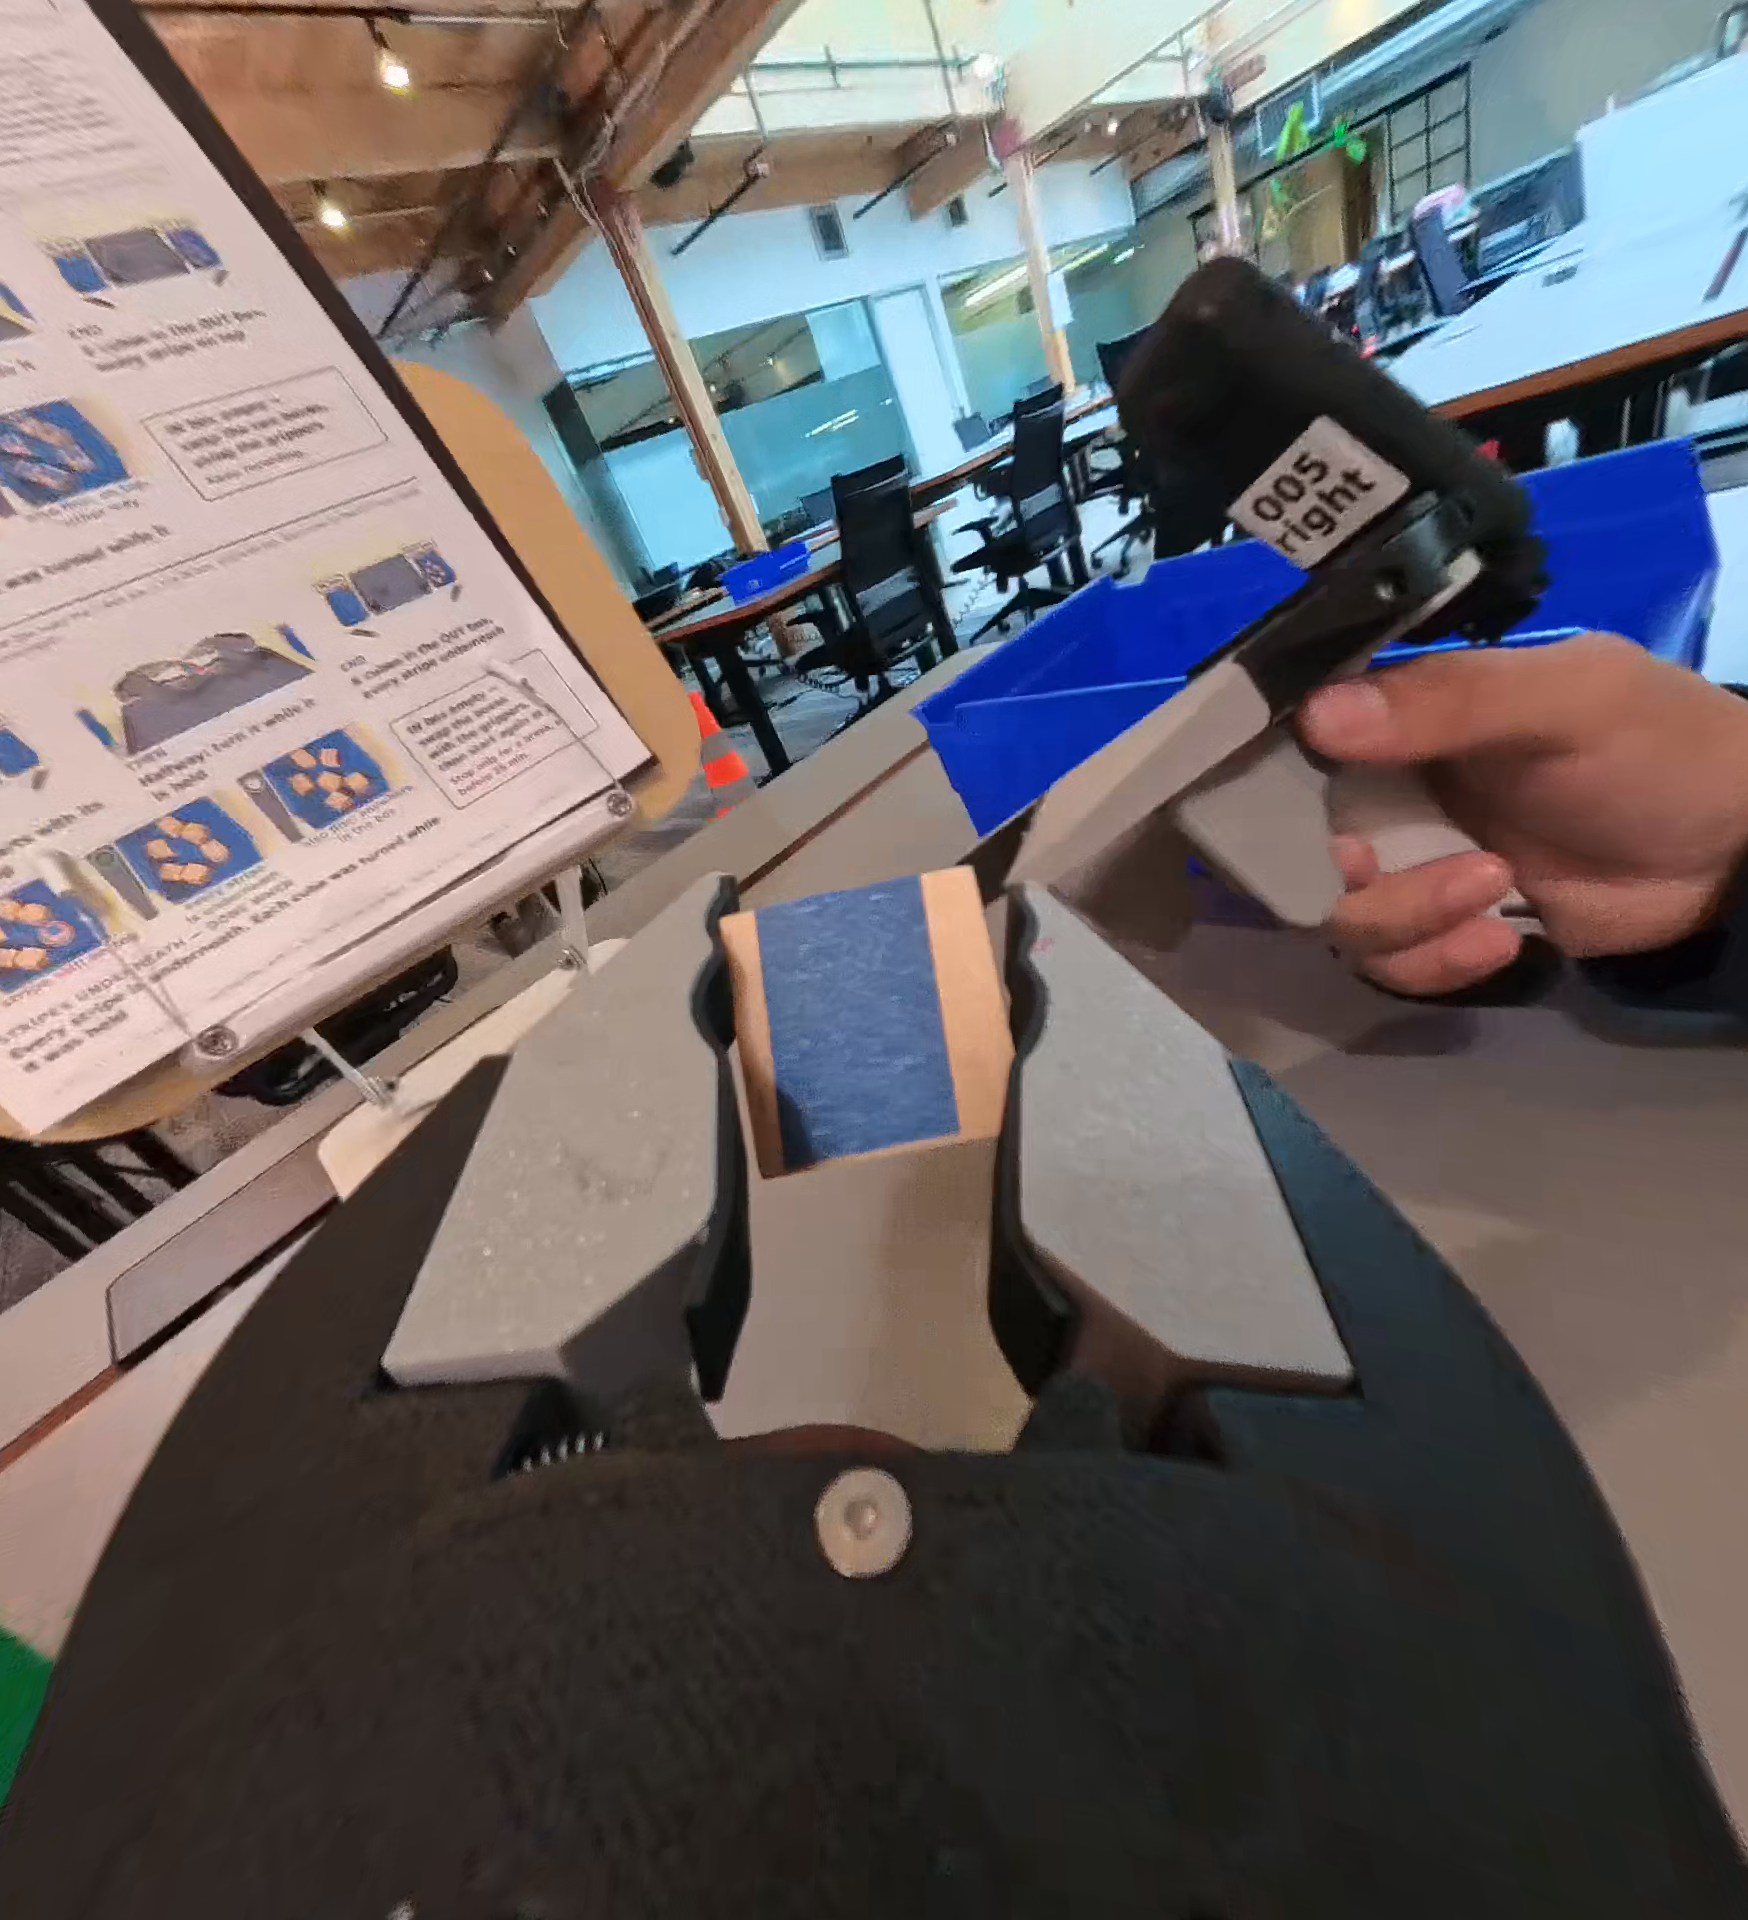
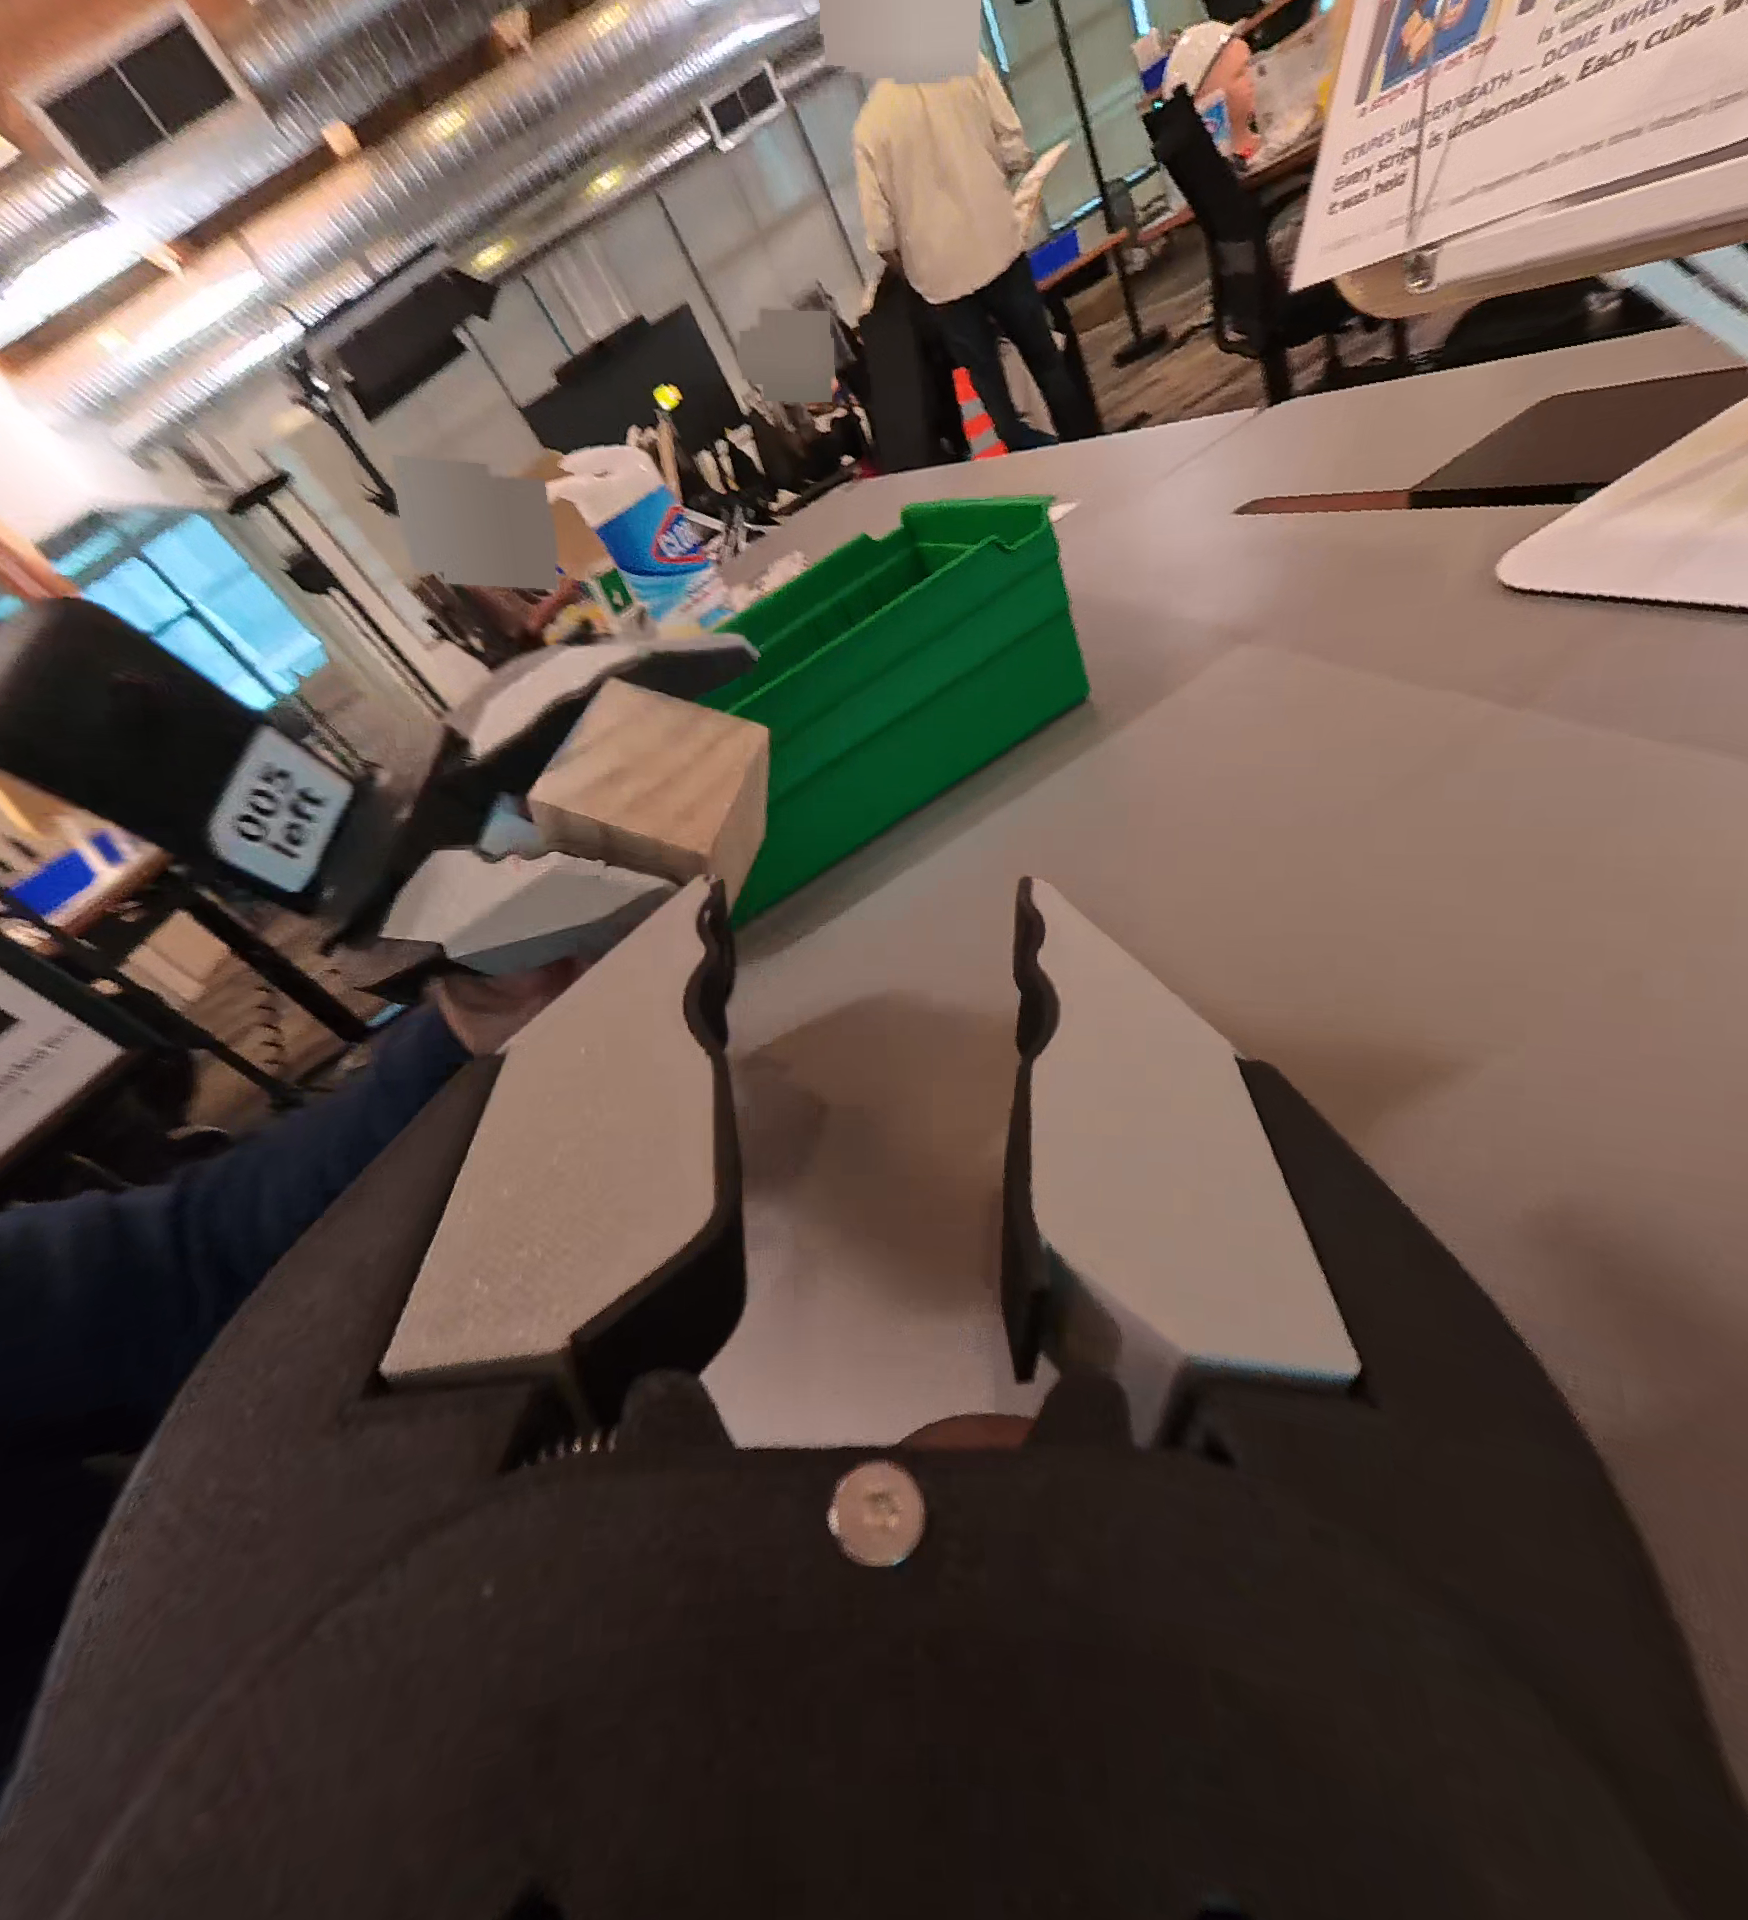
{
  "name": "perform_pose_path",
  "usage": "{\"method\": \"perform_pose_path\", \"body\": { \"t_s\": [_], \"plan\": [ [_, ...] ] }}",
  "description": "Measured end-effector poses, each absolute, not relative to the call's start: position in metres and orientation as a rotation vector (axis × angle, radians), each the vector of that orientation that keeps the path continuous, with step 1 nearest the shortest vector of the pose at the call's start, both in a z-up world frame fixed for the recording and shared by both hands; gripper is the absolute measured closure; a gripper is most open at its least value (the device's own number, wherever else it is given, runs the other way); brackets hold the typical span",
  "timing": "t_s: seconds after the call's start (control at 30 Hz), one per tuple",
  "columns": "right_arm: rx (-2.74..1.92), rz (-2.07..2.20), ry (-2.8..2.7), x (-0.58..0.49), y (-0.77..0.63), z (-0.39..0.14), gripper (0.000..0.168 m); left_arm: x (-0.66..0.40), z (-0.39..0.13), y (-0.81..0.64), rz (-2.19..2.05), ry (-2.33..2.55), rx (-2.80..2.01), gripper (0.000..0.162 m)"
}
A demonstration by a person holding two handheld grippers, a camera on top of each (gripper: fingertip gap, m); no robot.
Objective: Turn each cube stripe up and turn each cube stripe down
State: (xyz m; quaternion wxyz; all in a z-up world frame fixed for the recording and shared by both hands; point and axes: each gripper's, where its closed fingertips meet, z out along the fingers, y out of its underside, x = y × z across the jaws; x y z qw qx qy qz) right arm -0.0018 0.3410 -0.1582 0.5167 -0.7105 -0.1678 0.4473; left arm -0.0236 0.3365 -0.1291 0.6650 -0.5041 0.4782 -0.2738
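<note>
My left gripper (image 1: 865,914) is shut on a wooden cube (image 1: 865,1023) and holds it above the grey table. The cube's blue stripe faces up toward the left wrist camera. In the right wrist view the same cube (image 2: 657,795) shows plain wood faces between the left gripper's fingers (image 2: 548,707). My right gripper (image 2: 870,904) is open and empty, just right of the held cube and above the table. In the left wrist view the right gripper's body (image 1: 1296,665) is in a hand at the right, its fingertips hidden behind my left fingers.
A blue bin (image 1: 1088,707) stands behind the right gripper. A green bin (image 2: 911,665) stands on the grey table (image 2: 1369,935) beyond the cube. An instruction sheet on a stand (image 1: 174,540) rises at the left, its white base (image 2: 1680,540) on the table. People stand far off.
</note>
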Motion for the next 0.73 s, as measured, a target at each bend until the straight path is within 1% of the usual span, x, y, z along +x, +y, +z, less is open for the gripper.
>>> {"method": "perform_pose_path", "body": {
  "t_s": [0.03,0.23,0.33,0.47,0.6,0.73],
  "plan": [
    [-1.700,1.113,-0.400,-0.003,0.340,-0.157,0.115,-0.025,-0.127,0.336,-0.629,1.076,-1.125,0.112],
    [-1.632,1.374,-0.426,-0.008,0.323,-0.140,0.113,-0.023,-0.128,0.316,-0.603,1.171,-0.917,0.112],
    [-1.595,1.438,-0.446,-0.006,0.316,-0.132,0.113,-0.020,-0.128,0.297,-0.595,1.235,-0.800,0.112],
    [-1.613,1.483,-0.501,-0.011,0.309,-0.135,0.111,-0.024,-0.122,0.280,-0.614,1.257,-0.691,0.112],
    [-1.609,1.629,-0.592,-0.027,0.290,-0.135,0.107,-0.031,-0.115,0.268,-0.663,1.255,-0.627,0.112],
    [-1.514,1.921,-0.661,-0.041,0.263,-0.121,0.103,-0.033,-0.110,0.247,-0.730,1.272,-0.554,0.112]
  ]
}}
